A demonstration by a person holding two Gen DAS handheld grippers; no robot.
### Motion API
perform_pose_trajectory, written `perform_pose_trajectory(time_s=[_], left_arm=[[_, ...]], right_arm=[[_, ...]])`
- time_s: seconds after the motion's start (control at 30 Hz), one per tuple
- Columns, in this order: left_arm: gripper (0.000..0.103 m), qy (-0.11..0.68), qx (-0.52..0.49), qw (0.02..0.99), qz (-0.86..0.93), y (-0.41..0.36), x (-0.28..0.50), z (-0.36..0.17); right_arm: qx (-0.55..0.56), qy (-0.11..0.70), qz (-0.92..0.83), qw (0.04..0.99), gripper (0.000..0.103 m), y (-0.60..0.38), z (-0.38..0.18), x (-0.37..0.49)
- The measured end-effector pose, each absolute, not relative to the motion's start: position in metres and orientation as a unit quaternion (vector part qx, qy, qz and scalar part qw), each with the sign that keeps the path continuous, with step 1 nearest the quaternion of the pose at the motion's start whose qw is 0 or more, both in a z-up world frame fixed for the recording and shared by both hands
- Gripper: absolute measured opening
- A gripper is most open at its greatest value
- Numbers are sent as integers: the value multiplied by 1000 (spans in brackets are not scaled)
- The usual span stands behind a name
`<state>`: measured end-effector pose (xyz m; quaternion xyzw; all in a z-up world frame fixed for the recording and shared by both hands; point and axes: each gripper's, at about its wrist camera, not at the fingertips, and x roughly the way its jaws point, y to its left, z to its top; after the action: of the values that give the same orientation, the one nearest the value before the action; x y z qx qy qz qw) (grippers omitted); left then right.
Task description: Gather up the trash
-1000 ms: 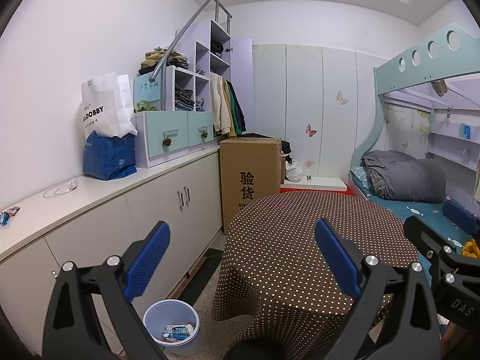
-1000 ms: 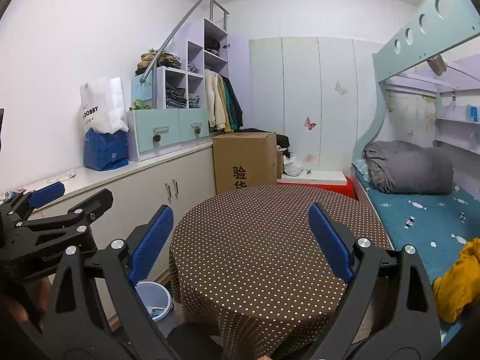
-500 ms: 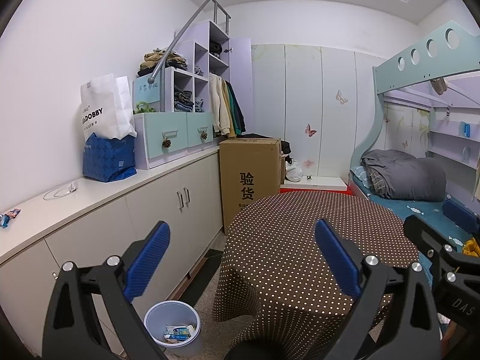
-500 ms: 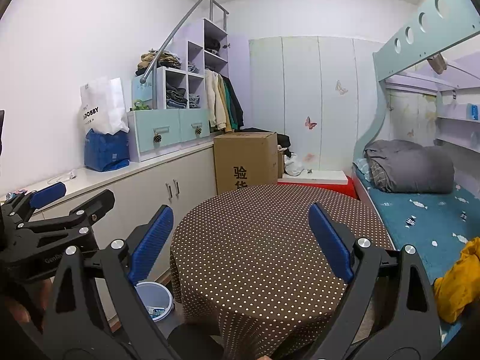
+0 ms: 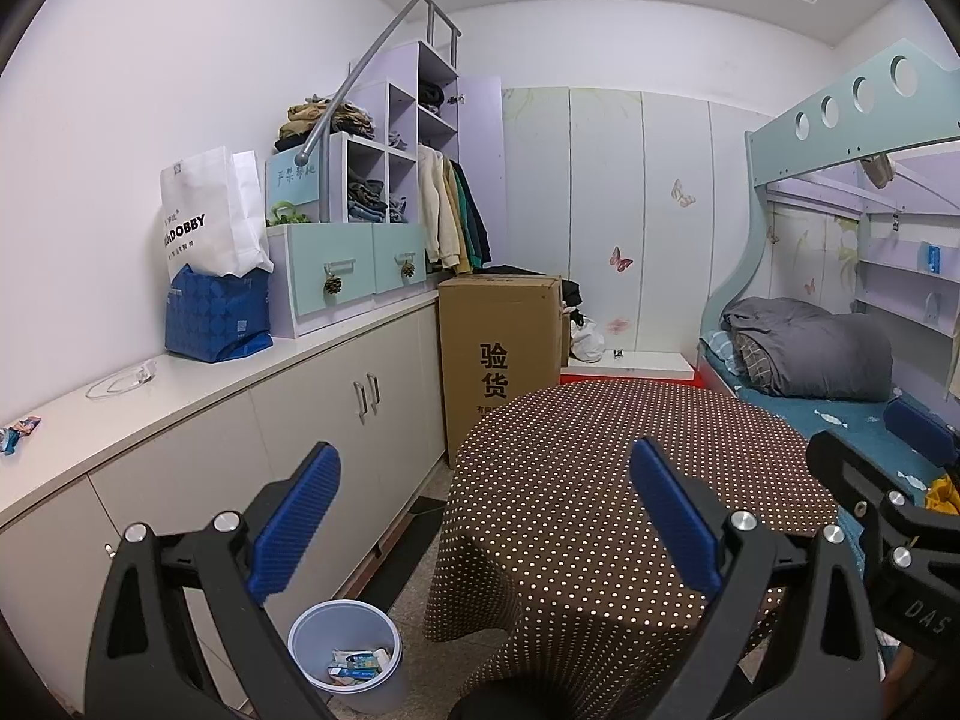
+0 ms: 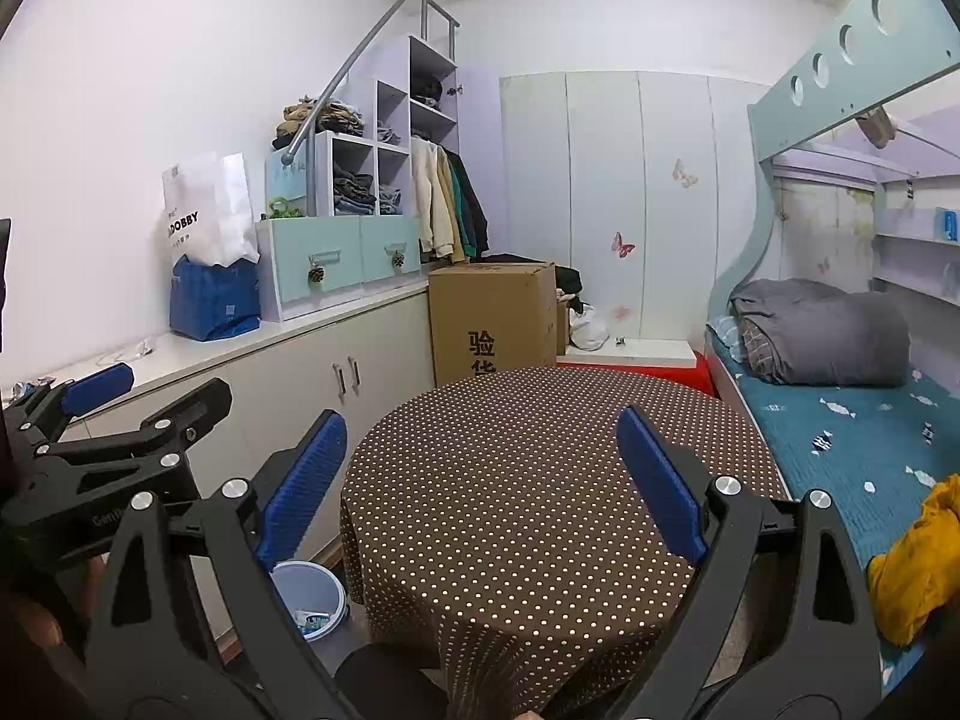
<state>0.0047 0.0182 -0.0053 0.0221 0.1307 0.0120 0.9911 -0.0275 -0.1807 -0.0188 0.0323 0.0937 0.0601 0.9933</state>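
Both tongs are held up over the near edge of a round table w/ a brown polka-dot cloth. The left gripper is seen released, blue pads wide apart, nothing between them; the right gripper is likewise spread wide and empty. A pale trash bin is seen on the floor, between the table and the white cabinet run at left, just beside the cloth's hem; wrappers and small cartons are seen inside it. A small blue-white wrapper lies on the counter top, far left, well apart from the bin. Further back on the counter, a blue bag w/ a white paper bag behind it; a cardboard box stands past the table.
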Motion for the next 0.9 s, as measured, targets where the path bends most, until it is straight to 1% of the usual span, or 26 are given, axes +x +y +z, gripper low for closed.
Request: perform_pose_trajectory(time_s=[0.9], left_arm=[[95,130,18,991,16,17,1,-7]], right_arm=[[32,95,63,993,90,-180,-19,-27]])
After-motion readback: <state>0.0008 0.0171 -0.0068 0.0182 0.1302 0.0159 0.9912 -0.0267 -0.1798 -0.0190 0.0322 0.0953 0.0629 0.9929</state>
